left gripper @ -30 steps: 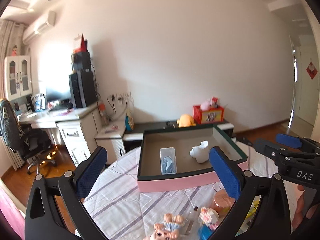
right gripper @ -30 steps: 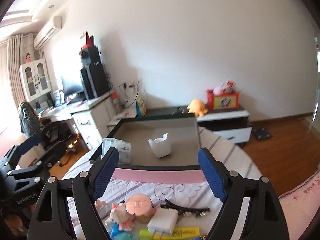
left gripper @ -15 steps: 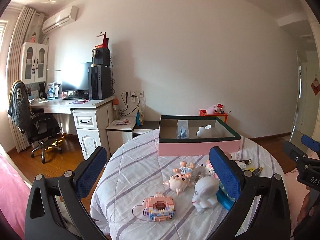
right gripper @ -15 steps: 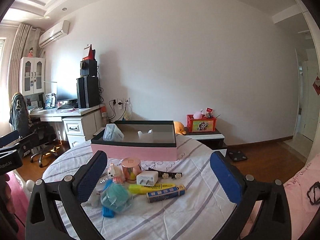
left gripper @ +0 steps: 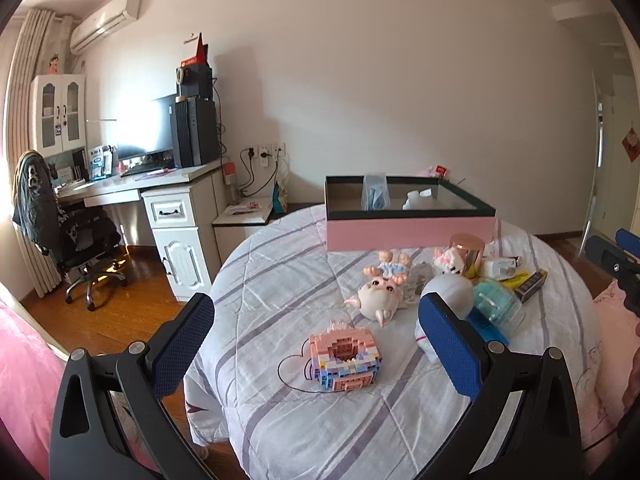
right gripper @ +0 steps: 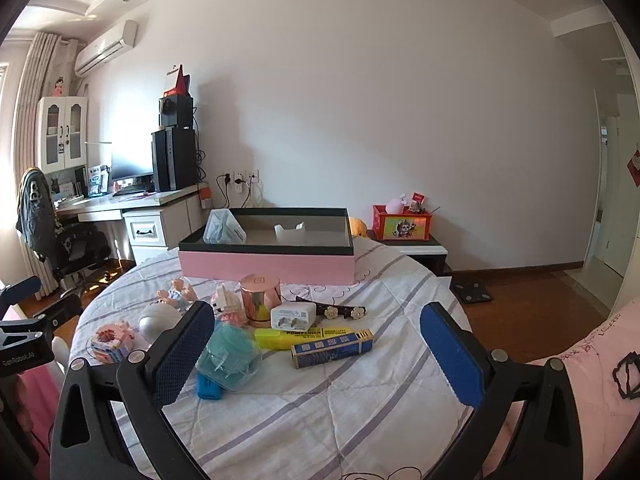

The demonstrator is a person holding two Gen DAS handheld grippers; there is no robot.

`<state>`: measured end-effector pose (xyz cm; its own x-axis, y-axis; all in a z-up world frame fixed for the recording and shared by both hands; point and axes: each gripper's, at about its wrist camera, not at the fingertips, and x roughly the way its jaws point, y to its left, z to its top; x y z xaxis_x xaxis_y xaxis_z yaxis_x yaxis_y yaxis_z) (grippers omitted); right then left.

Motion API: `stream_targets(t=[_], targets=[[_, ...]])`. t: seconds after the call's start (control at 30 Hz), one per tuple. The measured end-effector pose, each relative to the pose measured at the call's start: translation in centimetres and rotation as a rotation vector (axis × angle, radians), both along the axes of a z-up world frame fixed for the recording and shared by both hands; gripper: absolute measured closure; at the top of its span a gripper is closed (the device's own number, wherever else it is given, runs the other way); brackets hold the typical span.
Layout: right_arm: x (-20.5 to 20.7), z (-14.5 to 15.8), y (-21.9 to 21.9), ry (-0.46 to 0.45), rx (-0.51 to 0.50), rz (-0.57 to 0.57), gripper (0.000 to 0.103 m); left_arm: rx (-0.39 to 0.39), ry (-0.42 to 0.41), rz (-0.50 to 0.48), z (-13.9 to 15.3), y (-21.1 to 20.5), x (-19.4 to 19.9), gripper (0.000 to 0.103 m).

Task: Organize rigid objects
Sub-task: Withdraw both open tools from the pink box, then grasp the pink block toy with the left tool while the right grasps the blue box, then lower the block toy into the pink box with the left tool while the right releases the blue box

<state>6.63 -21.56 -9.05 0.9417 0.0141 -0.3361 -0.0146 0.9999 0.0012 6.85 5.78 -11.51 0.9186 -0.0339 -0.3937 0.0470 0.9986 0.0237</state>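
Progress check: sorting is early. The pink box (right gripper: 267,266) at the far side of the round desk (right gripper: 360,412) holds only two things: a clear packet (right gripper: 224,232) leaning at its left end and a white piece (right gripper: 289,234) near the middle. Everything else is outside the box, clustered on the desk in front of it.

Left to move, all nearer the cameras than the box:
- copper tin (right gripper: 260,298) just in front of the box, white charger (right gripper: 293,317) touching its right side
- hair clip with flowers (right gripper: 340,310) right of the charger
- yellow highlighter (right gripper: 304,336) and blue carton (right gripper: 332,349) in front of those
- teal round case (right gripper: 228,354) over a blue block (right gripper: 208,390)
- brick bunny (right gripper: 228,304), doll pair (left gripper: 394,262), pink creature figure (left gripper: 380,298), white round toy (left gripper: 446,294)
- pink brick model (left gripper: 344,358), furthest from the box, alone on the left

Left hand-held gripper (left gripper: 316,344): jaws spread wide, nothing held; the brick model sits on the desk between and beyond the fingers, not touched.
Right hand-held gripper (right gripper: 316,354): jaws have just been opening and now stand at full spread, with nothing clamped between them. The teal case is just beside its left finger; contact can't be judged.

Judgement: roughly a dozen items left, and both grippers are free for the next pick.
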Motion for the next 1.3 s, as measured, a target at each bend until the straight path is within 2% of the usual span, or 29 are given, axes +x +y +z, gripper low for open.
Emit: stream_targets(t=[0.33,0.47,0.5,0.53,0.67,0.87,1.07,1.17,1.2,1.27,1.3], targets=[[3.9,-3.9,-1.2,0.161,0.008,-0.037,0.000,0.016,0.183,0.021,-5.1,-0.5,4.1,0.002],[5.1,-4.6,-1.6,0.193,-0.005,-0.053,0.000,-0.022,0.220,-0.023,-6.0,-0.3,5.1,0.029],[5.4,-4.8,-1.8,0.204,-0.007,-0.057,0.000,-0.015,0.212,-0.026,-6.0,-0.4,5.3,0.041],[5.9,-5.0,-2.0,0.220,-0.004,-0.059,0.000,-0.010,0.209,-0.031,-6.0,-0.5,5.4,0.043],[7.8,-5.5,-2.4,0.287,0.010,-0.032,0.000,-0.027,0.217,-0.040,-6.0,-0.6,6.4,0.043],[10.3,-5.8,-2.1,0.376,-0.036,0.011,0.000,-0.040,0.210,-0.087,-4.0,-1.1,7.1,0.043],[12.1,-6.1,-1.8,0.446,-0.125,0.073,0.000,-0.054,0.198,-0.143,-2.0,-1.9,6.8,0.043],[12.4,-6.4,-1.7,0.458,-0.133,0.085,0.000,-0.042,0.188,-0.157,-1.2,-2.5,6.9,0.043],[12.5,-6.4,-1.8,0.461,-0.127,0.094,0.001,-0.036,0.186,-0.162,-1.0,-2.8,7.2,0.043],[12.7,-6.5,-2.0,0.466,-0.106,0.120,0.020,-0.026,0.186,-0.170,-0.5,-3.3,7.5,0.043],[12.8,-6.5,-2.2,0.477,-0.087,0.133,0.020,-0.021,0.183,-0.175,-0.2,-3.7,7.7,0.043]])
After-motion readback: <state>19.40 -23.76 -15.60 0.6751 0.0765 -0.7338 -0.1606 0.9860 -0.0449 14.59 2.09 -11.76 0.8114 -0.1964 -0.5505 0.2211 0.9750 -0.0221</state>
